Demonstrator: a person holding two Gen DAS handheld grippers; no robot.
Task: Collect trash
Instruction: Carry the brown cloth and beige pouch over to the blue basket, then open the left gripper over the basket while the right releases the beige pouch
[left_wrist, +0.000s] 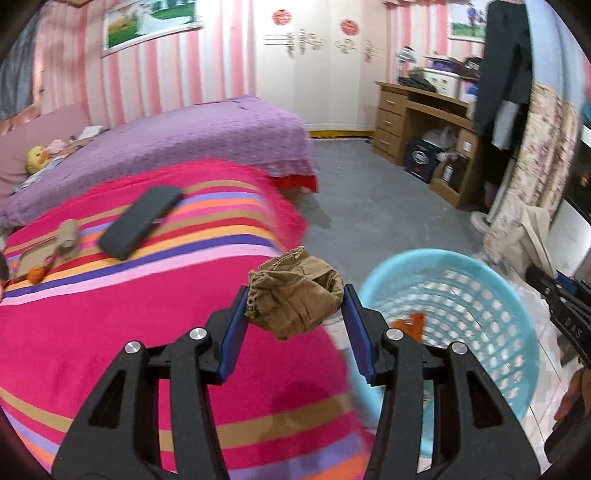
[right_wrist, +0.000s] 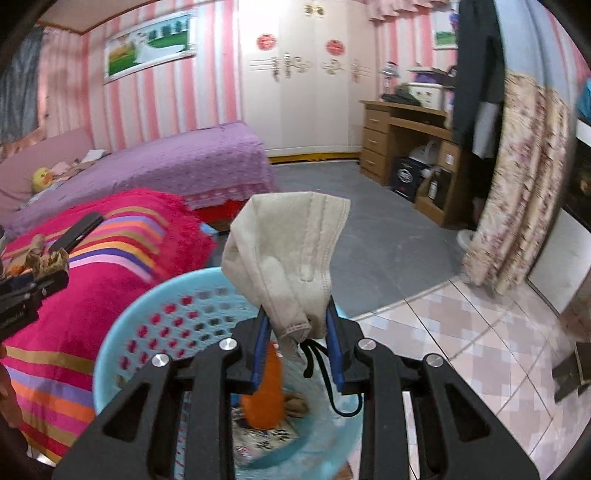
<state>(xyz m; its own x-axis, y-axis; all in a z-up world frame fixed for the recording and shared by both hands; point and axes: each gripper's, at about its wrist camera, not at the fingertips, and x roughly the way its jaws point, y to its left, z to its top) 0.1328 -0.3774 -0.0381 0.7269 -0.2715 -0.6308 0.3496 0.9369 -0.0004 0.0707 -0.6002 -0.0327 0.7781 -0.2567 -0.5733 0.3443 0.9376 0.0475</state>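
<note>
My left gripper (left_wrist: 295, 308) is shut on a crumpled brown paper wad (left_wrist: 293, 293), held over the edge of the striped pink blanket (left_wrist: 110, 350), just left of a light blue plastic basket (left_wrist: 491, 295). My right gripper (right_wrist: 297, 325) is shut on a used beige face mask (right_wrist: 288, 254) with black ear loops, held right above the same blue basket (right_wrist: 122, 321). Inside the basket lie an orange scrap (right_wrist: 267, 395) and a patterned wrapper (right_wrist: 266, 439). The left gripper with its paper wad (right_wrist: 48, 262) shows at the left edge of the right wrist view.
On the blanket lie a dark case (left_wrist: 142, 221), a cardboard tube (left_wrist: 68, 240) and an orange bit (left_wrist: 36, 275). A purple bed (left_wrist: 184, 140) stands behind. Grey carpet (left_wrist: 369, 203), a wooden desk (left_wrist: 417, 122), a floral curtain (right_wrist: 517, 184) and tiled floor (right_wrist: 480, 332) lie to the right.
</note>
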